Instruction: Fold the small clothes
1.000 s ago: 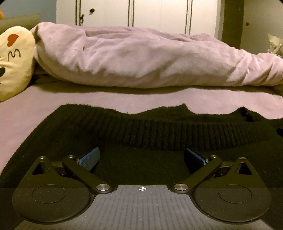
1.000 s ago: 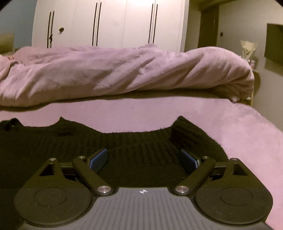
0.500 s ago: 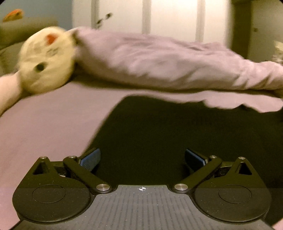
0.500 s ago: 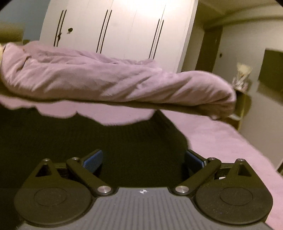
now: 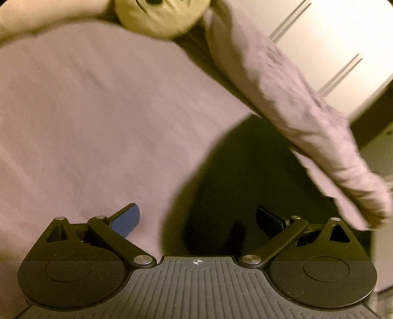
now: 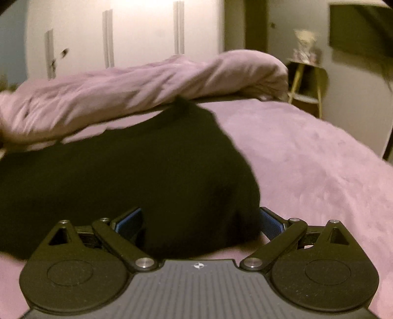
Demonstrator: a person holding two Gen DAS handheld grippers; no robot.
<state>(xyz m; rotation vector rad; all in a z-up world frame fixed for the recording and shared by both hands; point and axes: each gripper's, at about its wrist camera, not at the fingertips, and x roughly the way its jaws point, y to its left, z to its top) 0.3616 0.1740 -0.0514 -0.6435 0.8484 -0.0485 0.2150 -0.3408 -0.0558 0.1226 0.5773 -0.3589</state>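
A black knitted garment (image 6: pixel 127 176) lies folded on the pink bed sheet (image 6: pixel 307 157). In the right wrist view its dark mass fills the left and middle, its right edge running down between the blue pads. My right gripper (image 6: pixel 199 220) stands open above that near edge, pads apart and pressing nothing. In the left wrist view the picture is tilted and blurred; the garment (image 5: pixel 245 186) shows as a dark rounded shape right of centre. My left gripper (image 5: pixel 197 218) is open over the garment's left edge, one pad over the sheet (image 5: pixel 86 122), the other over the black cloth.
A rolled pink duvet (image 6: pixel 147 90) lies along the far side of the bed. A yellow plush toy (image 5: pixel 162 17) sits at the top of the left wrist view. White wardrobe doors (image 6: pixel 137 32) stand behind, a small side table (image 6: pixel 307 81) at the bed's far right.
Both grippers drew back from the garment's ribbed hem toward its near side. The left view rolled strongly, tilting the duvet diagonal. Both grippers stay open with nothing in them.
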